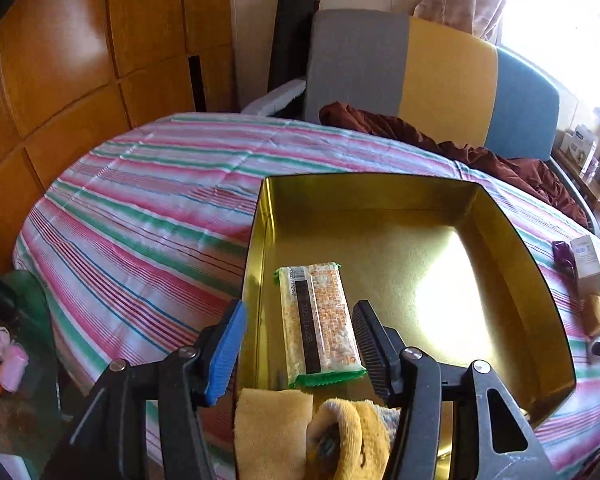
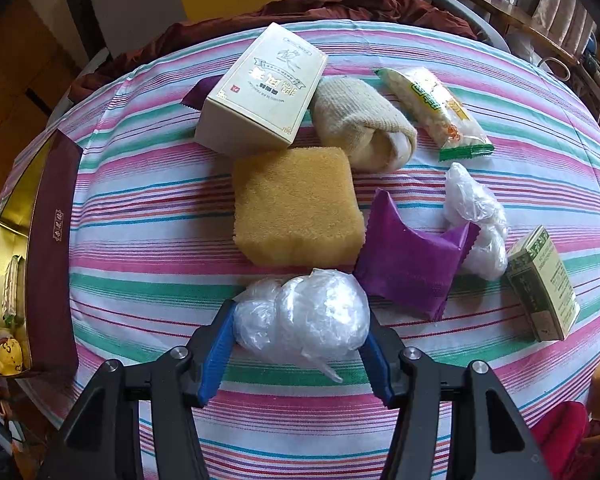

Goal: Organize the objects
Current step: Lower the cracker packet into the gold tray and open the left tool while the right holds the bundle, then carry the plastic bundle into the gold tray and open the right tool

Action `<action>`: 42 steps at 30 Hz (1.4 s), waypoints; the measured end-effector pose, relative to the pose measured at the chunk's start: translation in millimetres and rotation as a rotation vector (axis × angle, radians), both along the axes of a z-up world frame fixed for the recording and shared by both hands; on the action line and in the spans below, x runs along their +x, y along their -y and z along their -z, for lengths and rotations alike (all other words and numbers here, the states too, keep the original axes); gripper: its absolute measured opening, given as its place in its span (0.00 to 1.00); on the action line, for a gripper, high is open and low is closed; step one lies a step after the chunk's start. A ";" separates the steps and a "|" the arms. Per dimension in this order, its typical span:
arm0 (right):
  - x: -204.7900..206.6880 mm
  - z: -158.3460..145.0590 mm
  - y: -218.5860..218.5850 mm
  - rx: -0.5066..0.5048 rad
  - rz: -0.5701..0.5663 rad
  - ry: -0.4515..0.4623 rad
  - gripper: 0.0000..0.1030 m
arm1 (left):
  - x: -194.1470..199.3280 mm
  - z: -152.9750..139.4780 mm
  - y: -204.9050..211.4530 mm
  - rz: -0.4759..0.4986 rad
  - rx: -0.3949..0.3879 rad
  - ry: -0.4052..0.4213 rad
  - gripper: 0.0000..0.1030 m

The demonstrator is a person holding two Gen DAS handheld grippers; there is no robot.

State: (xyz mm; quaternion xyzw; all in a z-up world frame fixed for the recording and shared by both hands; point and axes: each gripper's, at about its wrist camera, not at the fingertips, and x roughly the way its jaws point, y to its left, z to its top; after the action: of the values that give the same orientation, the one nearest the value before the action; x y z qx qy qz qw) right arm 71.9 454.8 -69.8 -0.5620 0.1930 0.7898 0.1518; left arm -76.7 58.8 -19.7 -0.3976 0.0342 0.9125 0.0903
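Nearest in the right wrist view, the right hand-held gripper (image 2: 298,354) has its blue pads pressed to either side of a crumpled clear plastic wad (image 2: 302,316) that still sits on the striped bedspread (image 2: 148,208), a grip that looks like the start of a lift toward the tin. Beyond it lie the items not yet sorted: a yellow sponge (image 2: 296,204), a purple packet (image 2: 410,264), a second plastic wad (image 2: 476,220), a green box (image 2: 544,284), then a rolled cream sock (image 2: 364,124), a snack bar (image 2: 436,112) and a white box (image 2: 260,92). The left wrist view gives what this one only clips at its edge: the inside of the gold tin (image 1: 512,248), with a wrapped bar (image 1: 320,320) flat on the floor near the left wall. The left hand-held gripper (image 1: 296,344) hangs over that bar with its jaws apart and nothing between the pads. Just below them sits a yellow cloth roll (image 1: 340,436), probably inside the near end of the tin, though that edge is hidden.
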 end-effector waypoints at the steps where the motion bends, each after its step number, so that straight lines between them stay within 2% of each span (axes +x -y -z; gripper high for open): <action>1: -0.1 -0.5 0.8 0.004 -0.005 0.000 0.56 | 4.0 -2.2 0.8 -0.002 -0.002 -0.015 0.58; 7: 0.0 -3.4 6.4 0.008 -0.059 -0.013 0.56 | 21.3 -11.8 1.6 0.016 -0.024 -0.079 0.59; 15: 8.0 -18.9 49.3 0.024 -0.186 -0.060 0.56 | 30.3 -12.1 11.0 0.017 -0.017 -0.086 0.59; 20: 8.6 -46.8 74.3 0.048 -0.207 -0.130 0.56 | 33.8 -10.3 18.2 0.003 -0.012 -0.087 0.59; 25: -14.8 -82.4 114.8 0.026 -0.258 -0.254 0.56 | 35.0 -6.6 27.9 -0.020 -0.004 -0.079 0.59; 29: -43.6 -94.5 165.1 0.006 -0.346 -0.319 0.56 | 34.8 -4.0 36.3 -0.034 0.004 -0.073 0.59; 34: -75.2 -90.0 223.5 -0.030 -0.449 -0.328 0.56 | 33.8 -0.8 47.2 -0.060 0.017 -0.062 0.59; 38: -97.1 -68.8 256.2 -0.062 -0.485 -0.290 0.56 | 30.4 0.9 58.2 -0.090 0.039 -0.055 0.59; 42: -110.6 -46.6 276.2 -0.079 -0.486 -0.246 0.56 | 26.3 2.5 67.8 -0.122 0.060 -0.049 0.63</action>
State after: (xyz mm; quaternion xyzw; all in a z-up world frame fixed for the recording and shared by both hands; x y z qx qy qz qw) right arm -38.7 178.6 -23.2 -0.4970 0.1002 0.8574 -0.0888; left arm -50.4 -8.9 -22.2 -0.3735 -0.0152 0.9264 0.0458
